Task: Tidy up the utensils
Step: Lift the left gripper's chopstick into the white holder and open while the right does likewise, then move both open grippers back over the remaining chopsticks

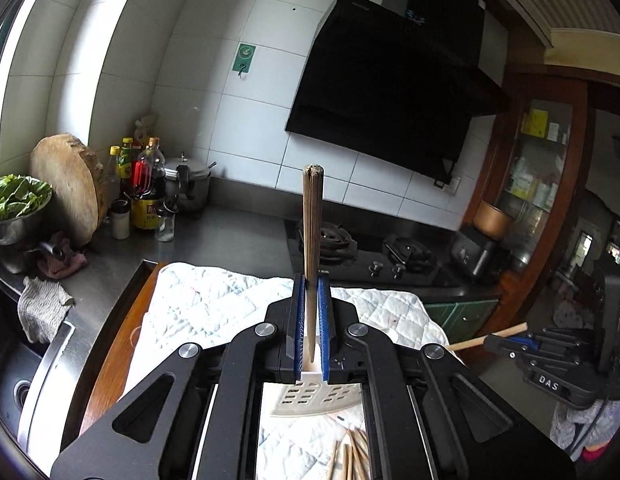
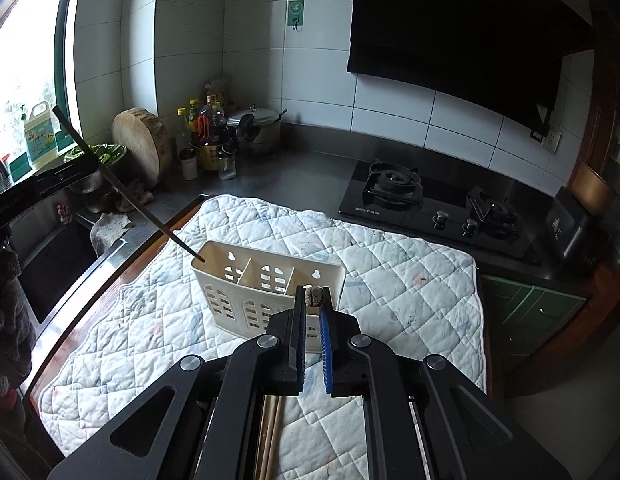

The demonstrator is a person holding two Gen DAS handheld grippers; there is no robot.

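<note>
A cream plastic utensil holder (image 2: 245,280) with three compartments stands on the white quilted mat (image 2: 390,276). My left gripper (image 1: 312,280) is shut on a dark brown chopstick (image 1: 312,216); in the right wrist view that chopstick (image 2: 121,192) slants down with its tip at the holder's left compartment. My right gripper (image 2: 313,296) is shut on a pale wooden chopstick whose end (image 2: 314,297) shows between the jaws, just in front of the holder. It also shows in the left wrist view (image 1: 488,336). Several loose chopsticks (image 1: 354,456) lie on the mat.
A steel counter holds a round chopping block (image 2: 143,144), sauce bottles (image 2: 207,136), a pressure cooker (image 2: 255,128) and a bowl of greens (image 1: 13,200). A gas hob (image 2: 434,204) is at the right, a sink (image 2: 53,264) at the left, a black hood (image 2: 466,20) above.
</note>
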